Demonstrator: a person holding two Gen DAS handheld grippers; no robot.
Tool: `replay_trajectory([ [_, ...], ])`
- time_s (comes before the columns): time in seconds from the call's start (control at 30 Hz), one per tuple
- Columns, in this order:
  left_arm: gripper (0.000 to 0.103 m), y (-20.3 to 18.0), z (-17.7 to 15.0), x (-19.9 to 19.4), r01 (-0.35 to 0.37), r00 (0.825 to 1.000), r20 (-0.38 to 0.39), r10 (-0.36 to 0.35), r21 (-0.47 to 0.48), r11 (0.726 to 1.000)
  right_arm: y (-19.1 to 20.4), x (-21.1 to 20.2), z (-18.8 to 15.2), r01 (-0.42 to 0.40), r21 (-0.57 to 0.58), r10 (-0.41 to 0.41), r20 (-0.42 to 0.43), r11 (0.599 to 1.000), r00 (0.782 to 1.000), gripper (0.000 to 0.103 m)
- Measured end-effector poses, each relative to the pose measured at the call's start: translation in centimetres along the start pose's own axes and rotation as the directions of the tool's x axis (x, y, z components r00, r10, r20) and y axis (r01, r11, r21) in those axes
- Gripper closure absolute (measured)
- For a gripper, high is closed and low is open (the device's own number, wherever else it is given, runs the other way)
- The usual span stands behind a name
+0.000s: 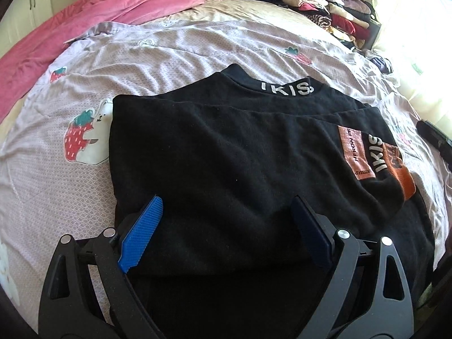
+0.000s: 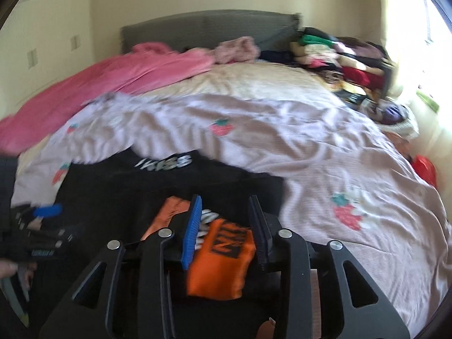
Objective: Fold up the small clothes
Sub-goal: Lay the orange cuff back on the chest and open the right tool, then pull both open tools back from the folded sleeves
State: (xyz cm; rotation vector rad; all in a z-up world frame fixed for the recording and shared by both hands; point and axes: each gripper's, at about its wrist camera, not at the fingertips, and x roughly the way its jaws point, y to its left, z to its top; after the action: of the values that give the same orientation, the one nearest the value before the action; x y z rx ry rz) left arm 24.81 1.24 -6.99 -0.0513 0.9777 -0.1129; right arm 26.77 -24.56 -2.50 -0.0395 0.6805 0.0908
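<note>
I am looking down on a black sweatshirt (image 1: 226,147) lying partly folded on the lilac strawberry-print bedsheet (image 1: 175,48), near the edge of the bed closest to me. White letters are running across its collar (image 1: 285,87), and pink and orange printed patches (image 1: 375,158) are showing on its right side. Its collar is pointing away from me toward the grey headboard (image 2: 209,28); the folded bundle is lying wider than it is deep, its long axis running left to right.

My left gripper (image 1: 226,220) is hovering over the near hem with its jaws spread wide, nothing between the pads. My right gripper (image 2: 226,226) is standing over the orange patch, jaws apart and not pinching the cloth.

A pink blanket (image 1: 84,22) is lying along the left, and a pile of folded clothes (image 1: 325,8) is sitting at the far right corner, both well apart from the sweatshirt.
</note>
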Motion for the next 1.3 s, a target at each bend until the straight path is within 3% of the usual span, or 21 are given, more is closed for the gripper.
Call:
replay_trajectory([
  [0.13, 0.018, 0.0, -0.1, 0.0, -0.001, 1.0, 0.002, 0.001, 0.003, 1.0, 2.5, 0.7, -0.3, -0.111, -0.056, 0.108, -0.05, 0.992, 0.993, 0.057],
  [0.3, 0.018, 0.1, -0.1, -0.1, -0.002, 1.0, 0.004, 0.002, 0.002, 1.0, 4.3, 2.1, -1.3, -0.133, -0.101, 0.12, -0.123, 0.986, 0.985, 0.056],
  [0.5, 0.018, 0.0, -0.1, -0.1, -0.004, 1.0, 0.005, 0.004, 0.004, 1.0, 3.7, 3.8, -2.3, -0.08, -0.099, 0.058, -0.209, 0.992, 0.976, 0.051],
  [0.67, 0.018, 0.1, 0.0, 0.0, -0.004, 1.0, 0.007, 0.004, 0.003, 1.0, 1.4, 5.4, -3.0, 0.016, -0.057, -0.031, -0.281, 0.998, 0.959, 0.048],
  [1.07, 0.018, 0.2, 0.0, -0.2, -0.003, 1.0, 0.012, 0.003, -0.001, 1.0, 1.1, 5.3, -3.0, 0.002, -0.028, -0.01, -0.28, 1.0, 0.96, 0.046],
  [1.17, 0.018, 0.4, 0.0, -1.4, 0.036, 0.999, 0.039, -0.035, -0.02, 0.999, 1.8, 3.4, -2.1, -0.087, -0.016, 0.081, -0.207, 0.996, 0.975, 0.046],
  [1.3, 0.018, 0.0, -0.3, -1.7, 0.026, 1.0, 0.014, -0.026, 0.011, 1.0, 3.5, 2.3, -1.7, -0.21, -0.026, 0.202, -0.184, 0.977, 0.962, 0.046],
])
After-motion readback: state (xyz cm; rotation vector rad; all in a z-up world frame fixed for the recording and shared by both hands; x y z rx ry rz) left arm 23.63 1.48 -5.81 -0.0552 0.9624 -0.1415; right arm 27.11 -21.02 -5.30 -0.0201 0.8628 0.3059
